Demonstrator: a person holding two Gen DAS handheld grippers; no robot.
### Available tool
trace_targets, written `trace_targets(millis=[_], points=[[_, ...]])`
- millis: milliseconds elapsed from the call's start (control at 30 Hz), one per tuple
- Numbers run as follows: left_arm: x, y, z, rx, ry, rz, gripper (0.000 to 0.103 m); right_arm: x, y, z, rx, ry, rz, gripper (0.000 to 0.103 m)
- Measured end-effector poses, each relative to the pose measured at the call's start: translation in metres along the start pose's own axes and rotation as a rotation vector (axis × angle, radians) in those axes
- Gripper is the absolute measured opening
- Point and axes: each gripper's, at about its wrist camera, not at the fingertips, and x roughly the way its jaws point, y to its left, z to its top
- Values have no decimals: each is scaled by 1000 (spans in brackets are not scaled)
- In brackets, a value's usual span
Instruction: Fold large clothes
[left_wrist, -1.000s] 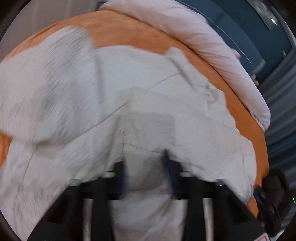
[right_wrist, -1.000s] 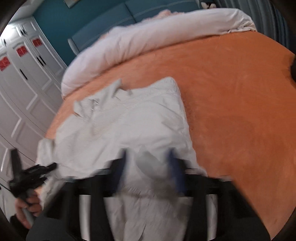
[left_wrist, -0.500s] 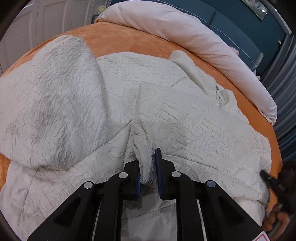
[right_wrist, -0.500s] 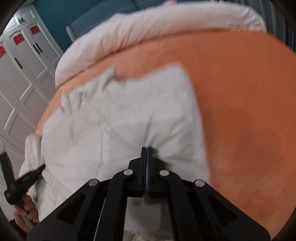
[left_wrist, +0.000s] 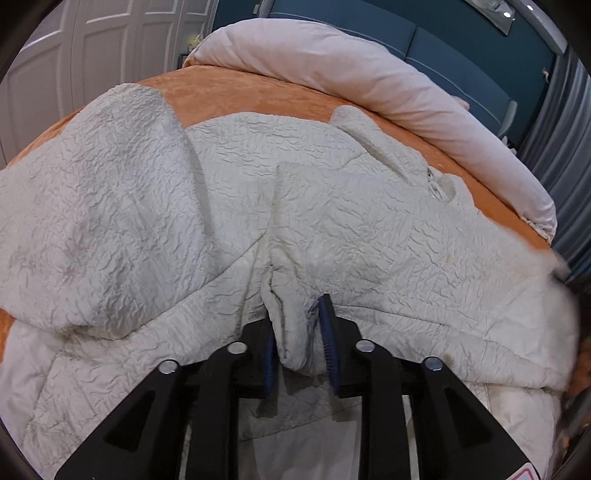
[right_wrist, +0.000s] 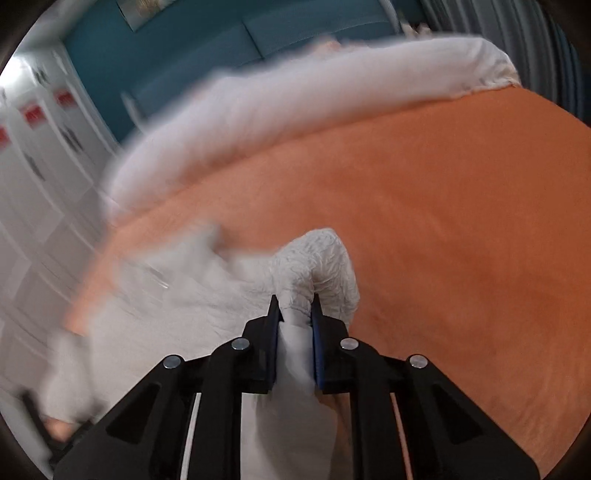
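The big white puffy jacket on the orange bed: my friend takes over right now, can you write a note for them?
Left tool: shut on a bunch of the crinkly white quilted jacket near its hem.
Right tool: shut on another fold of the jacket, lifted off the orange bedspread.
Jacket: spread on the bed, collar towards the rolled pale duvet, one sleeve lying across the body.
Done: both grips taken.
Left: carry the fold over, lay it flat, then finish folding. The right view is blurred.
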Motion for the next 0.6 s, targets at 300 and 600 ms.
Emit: trace_targets(millis=[300, 600], points=[[-39, 38, 12, -150, 1, -68, 41, -111, 27, -44, -99, -130, -22, 29], [-158, 244, 20, -469, -200, 226, 77, -203, 65, -194, -359, -4, 21, 46]])
